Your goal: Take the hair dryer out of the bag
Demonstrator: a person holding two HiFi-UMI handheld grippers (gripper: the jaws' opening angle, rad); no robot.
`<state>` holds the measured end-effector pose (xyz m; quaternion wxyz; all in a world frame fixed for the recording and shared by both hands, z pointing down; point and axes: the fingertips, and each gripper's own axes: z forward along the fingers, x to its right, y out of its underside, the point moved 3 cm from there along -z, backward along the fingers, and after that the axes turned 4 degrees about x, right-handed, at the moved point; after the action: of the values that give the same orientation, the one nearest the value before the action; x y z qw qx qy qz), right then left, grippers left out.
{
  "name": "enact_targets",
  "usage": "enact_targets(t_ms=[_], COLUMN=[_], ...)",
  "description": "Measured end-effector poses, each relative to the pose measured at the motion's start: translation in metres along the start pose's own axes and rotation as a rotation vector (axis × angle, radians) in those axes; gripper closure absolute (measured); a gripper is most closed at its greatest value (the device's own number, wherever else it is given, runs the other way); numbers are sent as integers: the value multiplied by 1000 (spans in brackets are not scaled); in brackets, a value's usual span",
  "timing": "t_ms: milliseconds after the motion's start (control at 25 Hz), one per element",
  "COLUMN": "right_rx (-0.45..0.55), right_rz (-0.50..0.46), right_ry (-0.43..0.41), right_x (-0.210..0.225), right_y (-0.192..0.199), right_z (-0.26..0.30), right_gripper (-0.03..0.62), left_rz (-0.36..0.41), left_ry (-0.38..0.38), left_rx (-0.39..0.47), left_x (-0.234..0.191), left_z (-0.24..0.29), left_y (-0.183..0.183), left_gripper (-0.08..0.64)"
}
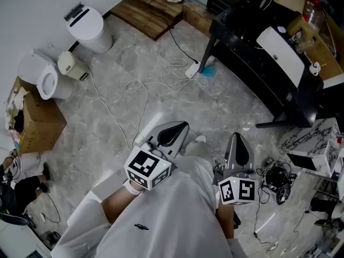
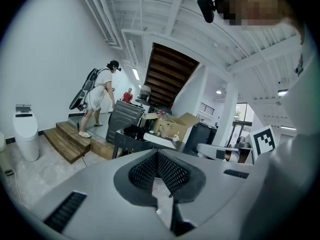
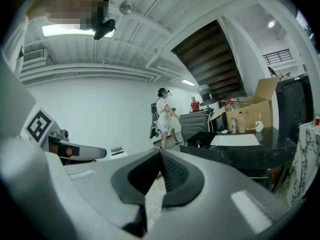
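Observation:
No hair dryer shows in any view. A dark bundle (image 1: 236,18) lies on the black table (image 1: 269,87) ahead, also seen in the left gripper view (image 2: 131,132); I cannot tell whether it is the bag. My left gripper (image 1: 173,132) is held out over the floor, jaws shut with nothing between them (image 2: 159,171). My right gripper (image 1: 239,147) is beside it, also shut and empty (image 3: 160,176). Both point toward the table from well short of it.
White cables (image 1: 161,82) trail across the marble floor. White toilets (image 1: 88,28) and a cardboard box (image 1: 37,125) stand at the left. Wooden steps (image 1: 150,7) lie at the back, with another person (image 2: 97,96) on them. A marble-patterned stand (image 1: 314,144) and black gear (image 1: 279,179) are at the right.

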<state>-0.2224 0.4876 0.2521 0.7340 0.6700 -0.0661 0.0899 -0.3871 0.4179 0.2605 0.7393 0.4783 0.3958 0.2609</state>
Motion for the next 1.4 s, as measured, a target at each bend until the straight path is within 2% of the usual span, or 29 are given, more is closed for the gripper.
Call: enact_targets(t_ms=[200,560,880,1040,1400], right_rx=[-2,3,28,33,68], right_rz=[-19,25,65,79,144], right_ry=[-6,-24,13,25,53], right_x=[1,27,96,133,210], right_y=[-2,-1,-25,-34,-45], right_z=[27,85,145,176,241], right_gripper=[581,581,581,581,581], left_rz=[-20,-10,37,40,98], left_ry=[-12,-29,13,2,-16], left_rx=[3,-26,-55,-67,-106], left_x=[-17,-49,-52,-55,-62], left_z=[13,66,159,203,292], left_y=[-5,-20,-55,-72,-99], left_gripper=[552,552,552,552,552])
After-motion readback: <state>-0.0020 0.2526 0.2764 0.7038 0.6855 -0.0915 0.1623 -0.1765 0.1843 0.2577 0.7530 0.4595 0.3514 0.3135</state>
